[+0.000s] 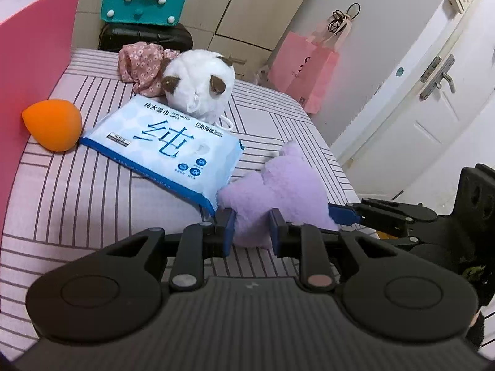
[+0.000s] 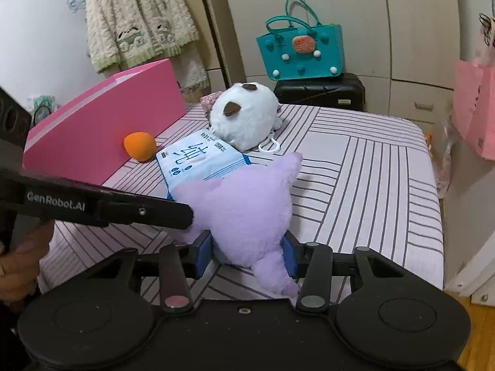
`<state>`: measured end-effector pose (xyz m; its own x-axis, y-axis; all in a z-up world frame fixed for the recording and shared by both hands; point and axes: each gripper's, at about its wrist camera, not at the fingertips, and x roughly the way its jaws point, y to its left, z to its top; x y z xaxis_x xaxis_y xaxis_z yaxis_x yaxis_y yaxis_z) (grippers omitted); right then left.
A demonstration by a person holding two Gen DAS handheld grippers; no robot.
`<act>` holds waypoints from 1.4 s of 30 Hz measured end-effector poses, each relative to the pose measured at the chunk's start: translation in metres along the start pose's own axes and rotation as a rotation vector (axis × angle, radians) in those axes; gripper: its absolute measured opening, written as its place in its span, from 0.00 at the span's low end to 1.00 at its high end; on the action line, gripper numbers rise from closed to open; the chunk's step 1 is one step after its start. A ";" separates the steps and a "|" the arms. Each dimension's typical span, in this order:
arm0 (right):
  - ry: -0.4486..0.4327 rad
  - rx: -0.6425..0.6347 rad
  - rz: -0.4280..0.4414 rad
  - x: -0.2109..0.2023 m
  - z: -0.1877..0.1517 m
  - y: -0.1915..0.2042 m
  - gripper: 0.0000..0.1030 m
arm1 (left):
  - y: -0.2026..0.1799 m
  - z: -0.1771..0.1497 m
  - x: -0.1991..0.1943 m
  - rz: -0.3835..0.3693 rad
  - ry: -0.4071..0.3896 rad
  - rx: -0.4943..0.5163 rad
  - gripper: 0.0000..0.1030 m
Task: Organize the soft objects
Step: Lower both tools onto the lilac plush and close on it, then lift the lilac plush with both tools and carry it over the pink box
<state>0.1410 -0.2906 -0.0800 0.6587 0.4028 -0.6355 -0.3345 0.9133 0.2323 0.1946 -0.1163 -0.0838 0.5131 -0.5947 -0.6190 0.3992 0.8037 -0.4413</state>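
A purple plush toy (image 1: pixel 278 191) lies on the striped bed (image 1: pixel 92 204). My left gripper (image 1: pixel 252 232) has its blue pads on both sides of the plush's near end, shut on it. My right gripper (image 2: pixel 247 253) is shut on the plush (image 2: pixel 244 204) from the other side, and it also shows in the left wrist view (image 1: pixel 365 213). Behind lie a blue wet-wipes pack (image 1: pixel 164 145), a white plush (image 1: pixel 198 83), an orange sponge egg (image 1: pixel 52 125) and a floral cloth (image 1: pixel 139 65). A pink box (image 1: pixel 27 49) stands at the left.
A teal bag (image 2: pixel 300 52) sits on a black suitcase (image 2: pixel 321 91) behind the bed. A pink paper bag (image 1: pixel 306 71) hangs by the white door (image 1: pixel 433 92). The bed edge (image 2: pixel 433 216) runs along the right. A cream sweater (image 2: pixel 136 18) hangs on the wall.
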 end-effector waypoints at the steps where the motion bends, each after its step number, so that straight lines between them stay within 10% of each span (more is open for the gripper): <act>1: 0.001 0.003 -0.001 0.000 0.000 0.000 0.49 | 0.000 0.000 0.001 -0.003 0.000 -0.001 0.23; 23: 0.014 0.055 -0.038 -0.014 -0.006 0.025 0.45 | -0.014 -0.015 -0.013 0.013 0.026 0.129 0.24; 42: 0.057 -0.132 0.120 -0.050 0.062 0.104 0.46 | -0.004 0.022 -0.145 0.010 -0.090 0.289 0.24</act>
<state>0.1155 -0.2123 0.0217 0.5710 0.5007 -0.6506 -0.4963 0.8418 0.2123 0.1361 -0.0337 0.0218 0.5782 -0.5970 -0.5561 0.5871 0.7778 -0.2245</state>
